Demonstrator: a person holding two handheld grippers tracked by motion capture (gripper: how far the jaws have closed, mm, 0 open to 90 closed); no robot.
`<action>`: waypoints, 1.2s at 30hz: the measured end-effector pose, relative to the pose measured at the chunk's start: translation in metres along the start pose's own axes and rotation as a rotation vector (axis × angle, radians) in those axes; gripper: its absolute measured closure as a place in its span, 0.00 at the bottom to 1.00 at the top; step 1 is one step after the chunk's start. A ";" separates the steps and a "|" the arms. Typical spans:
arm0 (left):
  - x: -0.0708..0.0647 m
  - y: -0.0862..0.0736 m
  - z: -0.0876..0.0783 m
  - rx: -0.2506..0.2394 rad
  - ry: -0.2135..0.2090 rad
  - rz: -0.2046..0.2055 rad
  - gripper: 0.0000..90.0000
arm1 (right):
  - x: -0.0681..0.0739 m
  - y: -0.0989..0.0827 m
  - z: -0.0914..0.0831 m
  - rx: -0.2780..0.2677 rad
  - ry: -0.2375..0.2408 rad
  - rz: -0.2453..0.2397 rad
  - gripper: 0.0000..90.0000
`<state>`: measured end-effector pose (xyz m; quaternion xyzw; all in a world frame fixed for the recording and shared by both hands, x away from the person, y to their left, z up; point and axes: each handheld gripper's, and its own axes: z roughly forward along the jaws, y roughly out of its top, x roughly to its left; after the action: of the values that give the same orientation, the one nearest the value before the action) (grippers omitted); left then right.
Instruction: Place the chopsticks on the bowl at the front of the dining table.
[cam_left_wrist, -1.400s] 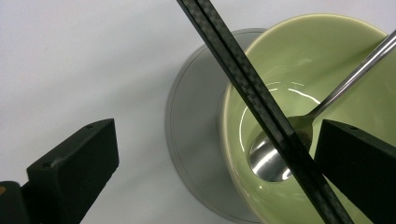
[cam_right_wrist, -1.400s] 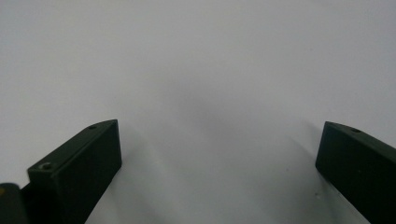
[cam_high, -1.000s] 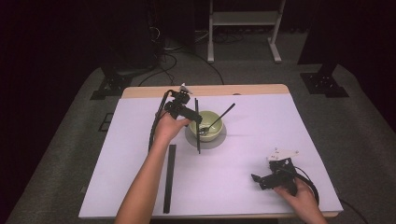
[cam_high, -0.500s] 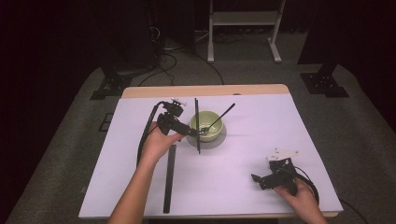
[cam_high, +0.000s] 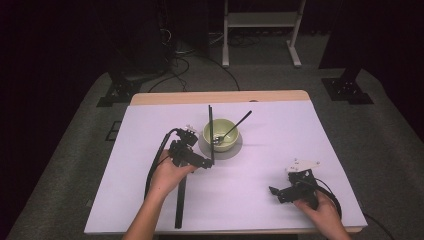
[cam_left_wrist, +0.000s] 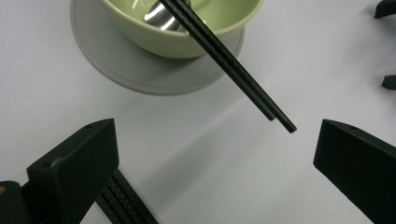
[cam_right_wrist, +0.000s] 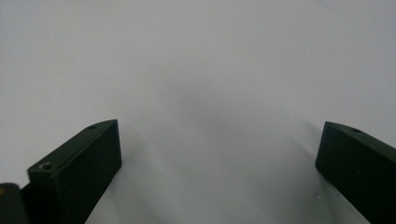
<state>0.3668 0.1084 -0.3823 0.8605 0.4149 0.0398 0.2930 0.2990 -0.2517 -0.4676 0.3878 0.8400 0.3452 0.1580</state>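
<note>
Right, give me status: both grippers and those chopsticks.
Left gripper open, fingers wide, nothing held. Right gripper open over bare table. Chopsticks propped in green bowl, free ends in the air. Second pair flat beside left hand.

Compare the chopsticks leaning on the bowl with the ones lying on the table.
The chopsticks on the bowl slant, one end propped in the green bowl, the other raised off the table. The chopsticks on the table lie flat beside the left tool. The first pair points away from the person; the second runs toward the near edge. Both are black pairs.
</note>
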 end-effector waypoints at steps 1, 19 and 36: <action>-0.001 -0.001 0.002 0.006 0.000 0.001 0.00 | 0.000 0.000 0.000 0.001 0.000 -0.001 0.00; 0.001 -0.010 0.020 0.047 0.004 -0.003 0.00 | 0.000 0.000 0.000 0.000 0.000 -0.002 0.00; 0.005 -0.004 0.022 0.042 0.005 -0.014 0.00 | 0.000 0.000 0.000 0.000 0.000 -0.002 0.00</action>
<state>0.3742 0.1040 -0.4035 0.8633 0.4226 0.0313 0.2741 0.2990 -0.2518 -0.4676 0.3871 0.8403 0.3449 0.1583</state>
